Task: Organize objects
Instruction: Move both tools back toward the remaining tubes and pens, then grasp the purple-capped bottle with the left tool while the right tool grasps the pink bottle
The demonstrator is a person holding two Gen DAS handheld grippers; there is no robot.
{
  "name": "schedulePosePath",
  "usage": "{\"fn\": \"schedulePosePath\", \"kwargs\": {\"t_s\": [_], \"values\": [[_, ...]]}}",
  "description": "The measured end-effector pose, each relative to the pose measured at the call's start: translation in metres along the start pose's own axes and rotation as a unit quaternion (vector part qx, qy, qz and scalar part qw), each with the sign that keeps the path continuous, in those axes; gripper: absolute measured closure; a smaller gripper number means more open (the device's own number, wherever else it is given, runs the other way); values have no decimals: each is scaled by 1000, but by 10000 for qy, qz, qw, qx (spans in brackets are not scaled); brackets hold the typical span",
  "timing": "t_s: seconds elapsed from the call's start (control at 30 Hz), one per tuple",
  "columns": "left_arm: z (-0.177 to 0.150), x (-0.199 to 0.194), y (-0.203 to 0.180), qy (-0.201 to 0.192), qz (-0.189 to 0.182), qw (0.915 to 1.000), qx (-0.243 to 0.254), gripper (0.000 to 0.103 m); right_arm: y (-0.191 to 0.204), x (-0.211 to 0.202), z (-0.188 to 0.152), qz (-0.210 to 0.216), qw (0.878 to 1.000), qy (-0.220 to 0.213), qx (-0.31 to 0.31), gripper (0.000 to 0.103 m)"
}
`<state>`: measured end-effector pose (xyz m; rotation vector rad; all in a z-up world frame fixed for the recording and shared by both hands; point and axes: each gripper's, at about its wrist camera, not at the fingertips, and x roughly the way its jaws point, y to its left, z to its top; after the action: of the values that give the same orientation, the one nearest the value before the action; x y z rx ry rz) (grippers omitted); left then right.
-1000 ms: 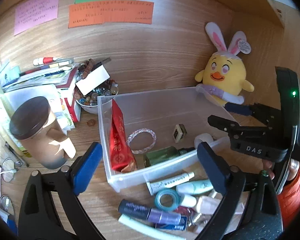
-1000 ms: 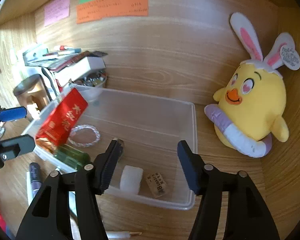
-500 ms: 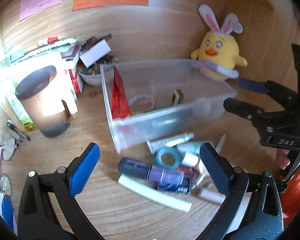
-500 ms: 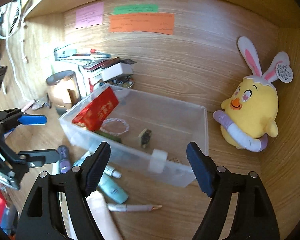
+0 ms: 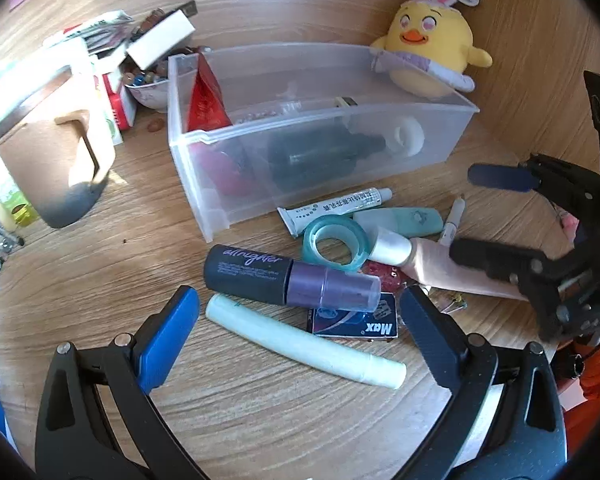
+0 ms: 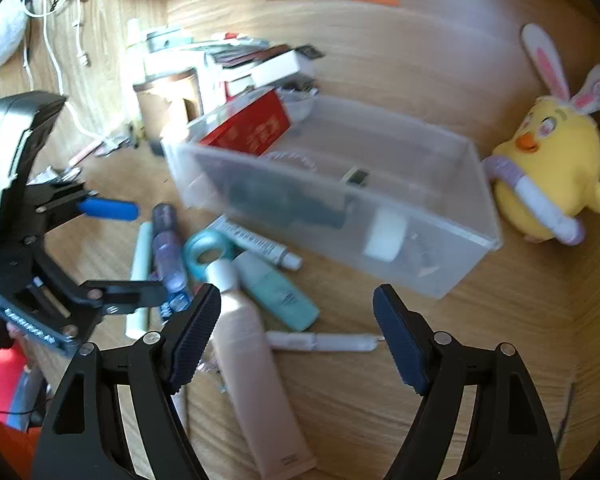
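Observation:
A clear plastic bin point(image 5: 440, 148) point(image 6: 476, 216) on the wooden desk holds a red packet point(image 5: 206, 100), a dark bottle point(image 5: 320, 152) and a white roll point(image 5: 410, 136). In front of it lies a pile: a purple spray bottle point(image 5: 288, 280), a pale green tube point(image 5: 304, 344), a teal tape ring point(image 5: 336, 244), a white ointment tube point(image 5: 336, 208), a teal bottle point(image 6: 278, 290), a pink tube point(image 6: 256, 364) and a pen point(image 6: 324, 342). My left gripper point(image 5: 300, 328) is open over the pile. My right gripper point(image 6: 296, 332) is open above the pink tube.
A yellow plush chick point(image 5: 432, 52) sits right of the bin against the wooden wall. A brown cup point(image 5: 56, 160), stacked books point(image 5: 108, 40) and a bowl of beads point(image 5: 148, 84) stand at the left. Cables point(image 6: 60, 40) hang at far left.
Both grippers pulled back from the bin and dropped toward the pile in front of it. They stayed open and empty.

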<state>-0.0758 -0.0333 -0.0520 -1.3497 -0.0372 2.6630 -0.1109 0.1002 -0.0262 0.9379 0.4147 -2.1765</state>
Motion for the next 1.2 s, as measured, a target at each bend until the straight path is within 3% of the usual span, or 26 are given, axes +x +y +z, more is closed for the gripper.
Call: {"fn": "schedulePosePath", "kwargs": {"t_s": [0.1, 0.23, 0.53, 0.83, 1.2], "values": [[2, 4, 2, 2, -24, 10000, 22, 2, 1, 4, -3, 263, 9995, 141, 41, 29], [2, 4, 2, -145, 77, 9998, 109, 2, 6, 6, -3, 392, 9990, 227, -33, 46], [2, -3, -4, -361, 56, 9987, 359, 12, 25, 19, 0, 548, 9972, 401, -303, 69], [1, -12, 5, -606, 89, 9980, 161, 12, 28, 34, 6, 490, 9965, 539, -413, 72], [4, -28, 18, -950, 283, 9948, -228, 12, 20, 26, 7, 463, 9984, 281, -162, 76]]}}
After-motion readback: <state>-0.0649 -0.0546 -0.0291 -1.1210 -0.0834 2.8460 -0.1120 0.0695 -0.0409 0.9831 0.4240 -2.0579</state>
